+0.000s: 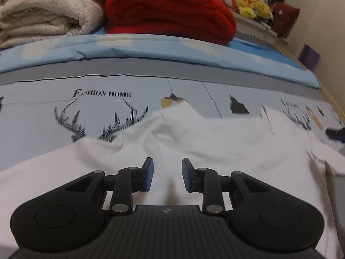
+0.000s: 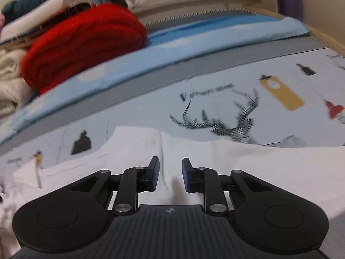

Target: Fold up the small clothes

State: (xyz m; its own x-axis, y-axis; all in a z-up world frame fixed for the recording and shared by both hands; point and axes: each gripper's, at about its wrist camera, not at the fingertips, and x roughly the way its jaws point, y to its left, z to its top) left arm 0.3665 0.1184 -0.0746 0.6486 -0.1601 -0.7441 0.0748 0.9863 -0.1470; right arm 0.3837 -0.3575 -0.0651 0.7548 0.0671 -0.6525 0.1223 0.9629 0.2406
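The bed (image 1: 64,112), under a printed sheet of deer and "FASHION HOME" lettering, serves as the flat folding surface. Folded blankets, a red one (image 1: 170,15) and a cream one (image 1: 43,10), are stacked at the far edge, likely kept clear of the work. The white garment (image 1: 215,142) lies spread and rumpled on the sheet near the person, within reach of both hands. The left tool (image 1: 167,176) hovers over the cloth, released and empty; the right tool (image 2: 170,176) does likewise, each seemingly poised to pinch fabric.
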